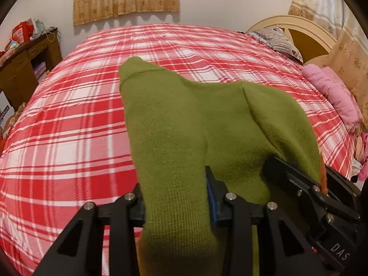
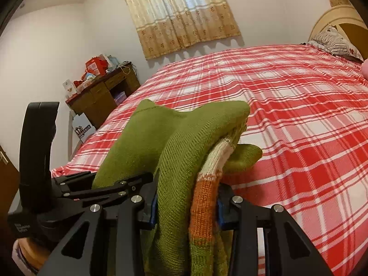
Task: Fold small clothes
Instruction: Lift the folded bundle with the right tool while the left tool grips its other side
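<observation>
Sweater [image 1: 184, 124] green knit, held above plaid bed [image 1: 69, 119]; left gripper [image 1: 176, 203] clamps it, right gripper [image 2: 186, 203] clamps bunched orange-striped part alongside.

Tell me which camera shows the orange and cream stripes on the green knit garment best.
The right wrist view: the stripes run up between the right claw fingers, orange below cream. The left wrist view shows mostly plain green knit in the left claw, with only an orange sliver at its right edge.
</observation>
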`<state>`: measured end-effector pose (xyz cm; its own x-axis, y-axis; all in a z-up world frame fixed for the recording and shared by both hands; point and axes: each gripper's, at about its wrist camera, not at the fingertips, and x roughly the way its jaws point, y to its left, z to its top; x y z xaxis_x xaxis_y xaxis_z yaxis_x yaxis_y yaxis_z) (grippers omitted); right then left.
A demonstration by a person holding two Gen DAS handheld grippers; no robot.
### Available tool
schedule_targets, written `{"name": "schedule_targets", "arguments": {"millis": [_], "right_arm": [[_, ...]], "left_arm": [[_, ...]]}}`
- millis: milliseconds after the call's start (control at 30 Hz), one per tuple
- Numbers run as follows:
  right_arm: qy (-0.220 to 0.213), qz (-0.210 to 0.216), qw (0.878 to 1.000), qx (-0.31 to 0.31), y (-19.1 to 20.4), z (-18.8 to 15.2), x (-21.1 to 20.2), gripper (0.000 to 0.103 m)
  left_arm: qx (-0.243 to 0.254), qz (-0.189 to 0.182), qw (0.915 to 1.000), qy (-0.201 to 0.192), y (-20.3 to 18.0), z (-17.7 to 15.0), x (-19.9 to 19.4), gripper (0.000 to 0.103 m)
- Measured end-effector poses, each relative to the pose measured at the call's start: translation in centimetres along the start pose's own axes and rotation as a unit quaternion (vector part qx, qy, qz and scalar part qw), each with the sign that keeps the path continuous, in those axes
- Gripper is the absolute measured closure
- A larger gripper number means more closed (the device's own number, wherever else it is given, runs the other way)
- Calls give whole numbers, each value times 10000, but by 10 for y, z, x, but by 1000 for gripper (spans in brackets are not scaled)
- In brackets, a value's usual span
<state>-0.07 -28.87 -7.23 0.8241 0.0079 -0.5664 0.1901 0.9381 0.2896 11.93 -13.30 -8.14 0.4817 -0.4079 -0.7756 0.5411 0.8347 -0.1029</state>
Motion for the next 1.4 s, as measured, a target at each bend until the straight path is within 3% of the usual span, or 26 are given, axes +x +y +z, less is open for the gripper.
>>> {"name": "schedule_targets", "arguments": {"millis": [500,833,1100,1400], "right_arm": [[29,556,9982,-213,65,0,12,64],[290,1112,9920,-514,127,5,51,64],[390,1629,9821,-862,188,11,75,64],[563,2441,9588,-1337,275,1,108,64]], "left_arm": [[-448,423,9979,-208,58,-15,-34,64],[-994,759,9919,-229,122,-28,-48,64],[-1440,1126,9824,-373,175,-39,-70,65],[-2155,1678,9606,-516,248,-57,-98,65]]}}
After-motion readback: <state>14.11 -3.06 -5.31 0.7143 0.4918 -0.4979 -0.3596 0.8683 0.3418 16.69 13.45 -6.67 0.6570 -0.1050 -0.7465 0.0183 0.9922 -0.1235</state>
